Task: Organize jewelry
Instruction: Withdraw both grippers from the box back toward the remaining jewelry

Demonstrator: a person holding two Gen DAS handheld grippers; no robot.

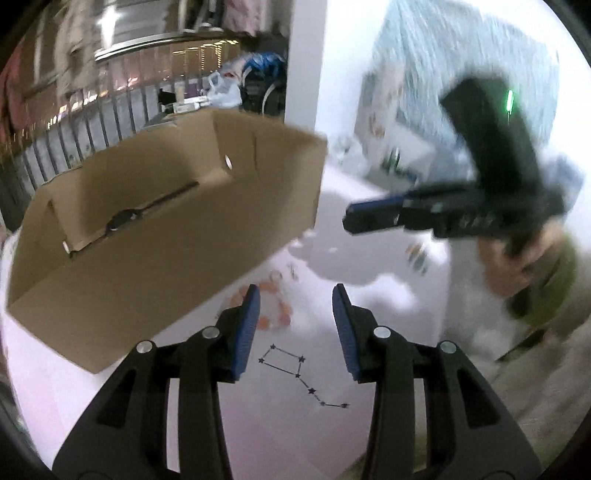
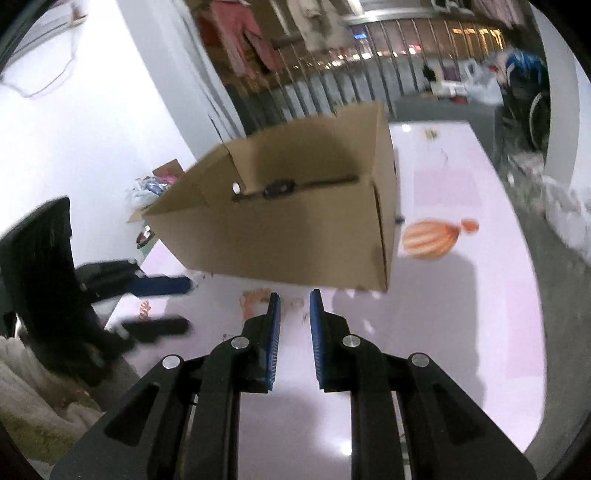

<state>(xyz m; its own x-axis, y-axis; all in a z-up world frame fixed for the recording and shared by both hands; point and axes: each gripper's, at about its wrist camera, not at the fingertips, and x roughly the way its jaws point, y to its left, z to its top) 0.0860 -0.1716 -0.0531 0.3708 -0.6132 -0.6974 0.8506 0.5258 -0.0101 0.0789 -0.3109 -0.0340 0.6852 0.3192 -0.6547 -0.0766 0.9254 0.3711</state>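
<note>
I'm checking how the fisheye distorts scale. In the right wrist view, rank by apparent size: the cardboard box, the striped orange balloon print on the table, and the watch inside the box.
1. Cardboard box, by far the largest.
2. Balloon print.
3. Watch: its strap spans a longer line than the balloon print, but covers less area.

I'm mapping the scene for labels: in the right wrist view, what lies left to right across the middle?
Left gripper → cardboard box with a watch inside → striped orange balloon print on the pink table.

Hanging clothes (image 2: pixel 236 33), metal railing (image 1: pixel 92 122)
</note>
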